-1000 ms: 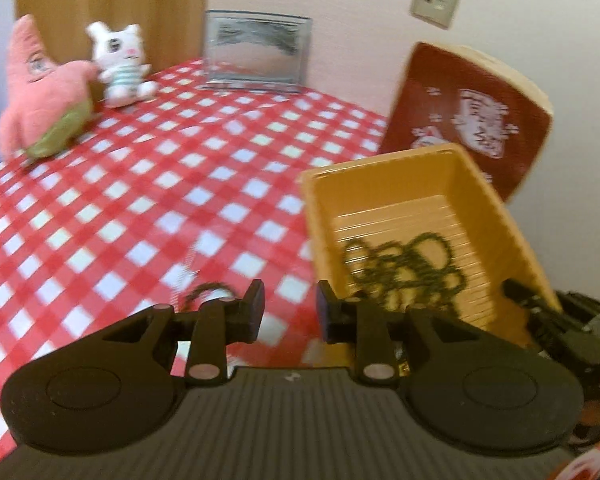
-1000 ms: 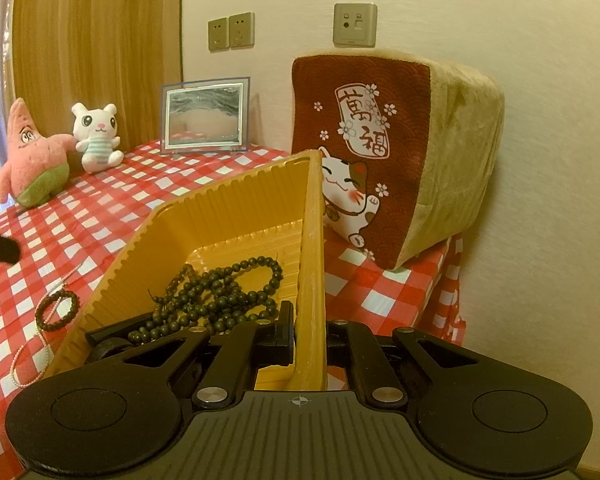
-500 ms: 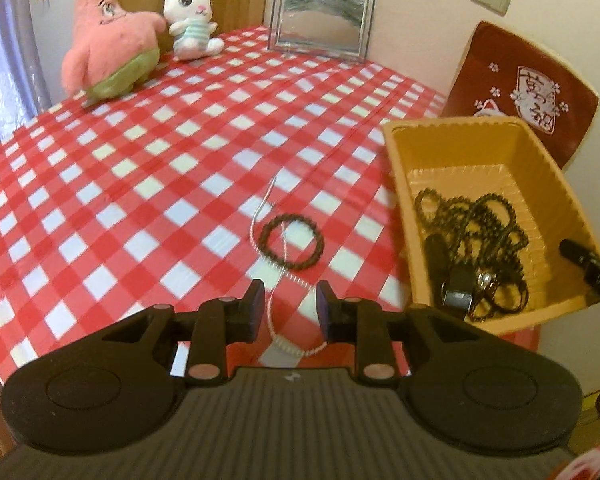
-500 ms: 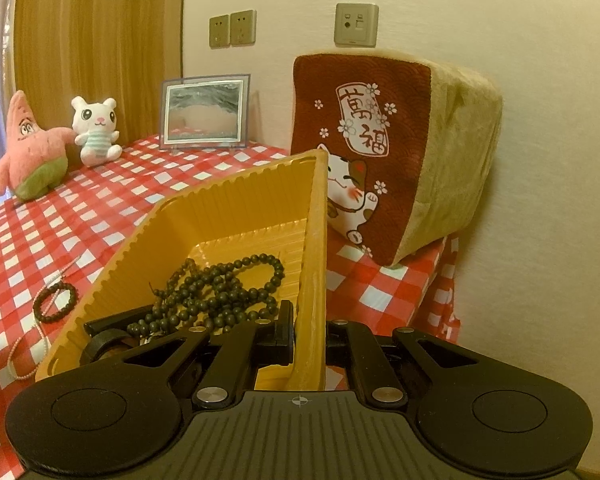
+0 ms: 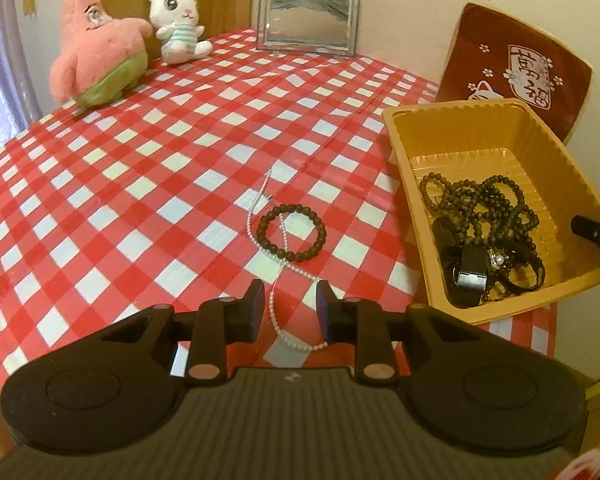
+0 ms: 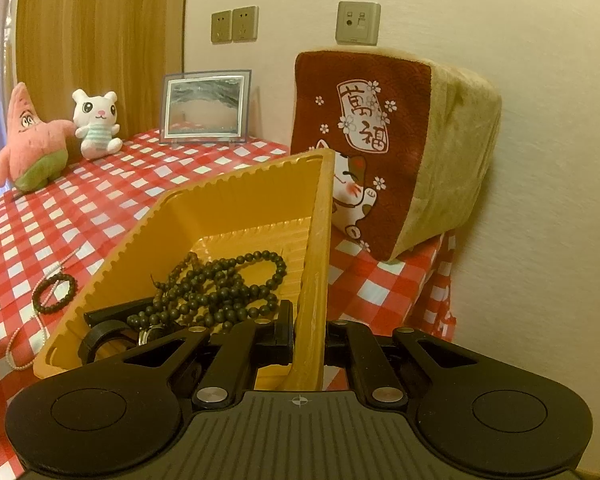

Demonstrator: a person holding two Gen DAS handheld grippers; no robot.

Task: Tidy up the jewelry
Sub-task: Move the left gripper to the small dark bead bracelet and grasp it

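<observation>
tabletop [image 5: 148, 168]: red-white check cover, smooth, slight sheen, creased
tray [image 5: 416, 184]: orange plastic, ribbed walls and floor, semi-gloss
bead bracelet [image 5: 291, 232]: dark round beads, matt, wood-like
pearl strand [image 5: 278, 264]: tiny white beads, glossy
plush toys [image 5: 96, 48], 10 o'clock: soft pile cloth
cushion [image 6: 400, 140]: velvety cloth
left gripper [image 5: 289, 305]: matt black plastic, metal pins
</observation>
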